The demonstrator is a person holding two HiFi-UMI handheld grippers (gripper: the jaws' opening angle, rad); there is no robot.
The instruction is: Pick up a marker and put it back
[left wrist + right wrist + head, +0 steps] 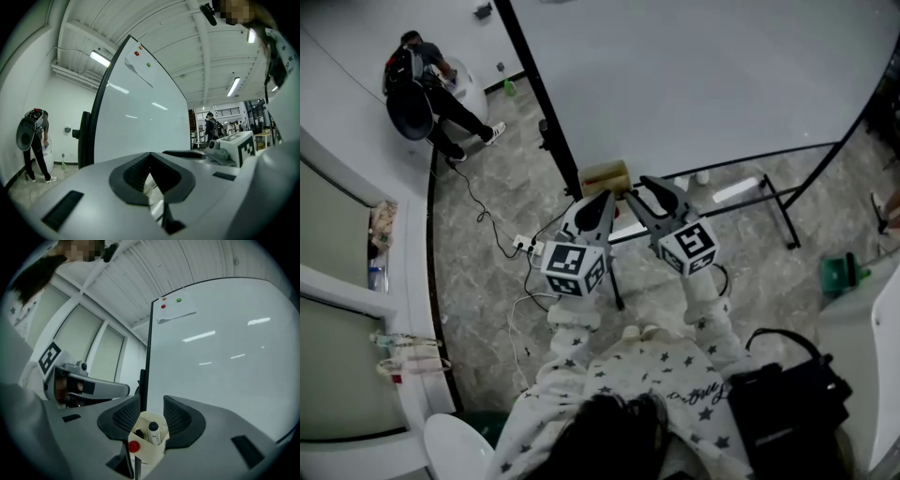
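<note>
Left gripper (pixel 602 202) hovers just left of the cardboard holder (pixel 605 175), jaws pressed together, nothing pinched; the marker (pixel 153 431) stands upright inside the holder, black cap up; right gripper (pixel 637 188) sits just right of the holder, jaws spread wide, gripping nothing.

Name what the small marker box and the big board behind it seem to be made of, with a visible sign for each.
Marker box: probably cardboard or matte plastic; cream, flat folded-looking panels, no shine. Board: glossy coated panel, likely a whiteboard; light reflects in sharp streaks on it.
</note>
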